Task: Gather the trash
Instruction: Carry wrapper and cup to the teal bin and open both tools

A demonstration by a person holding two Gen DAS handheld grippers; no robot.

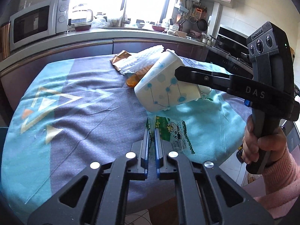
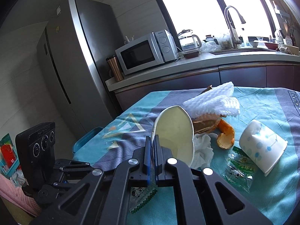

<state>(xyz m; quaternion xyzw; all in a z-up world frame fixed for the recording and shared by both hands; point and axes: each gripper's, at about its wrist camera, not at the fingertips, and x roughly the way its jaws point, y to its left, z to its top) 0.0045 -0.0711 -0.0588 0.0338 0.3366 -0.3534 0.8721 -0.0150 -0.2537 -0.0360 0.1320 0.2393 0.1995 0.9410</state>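
My right gripper (image 2: 152, 146) clamped on rim of paper cup (image 1: 163, 86), lifted over tablecloth (image 1: 78, 101): light, crushable, rim grip best. My left gripper (image 1: 152, 140) pinches green wrapper (image 1: 168, 129): flimsy, slippery film, hold edge.

Home kitchen, microwave (image 2: 144, 52) on counter, fridge (image 2: 78, 60), sink tap (image 2: 232, 22), wall cabs.

Orange peel (image 2: 226, 136) lies between two cups (foam netting (image 2: 211, 101) behind).
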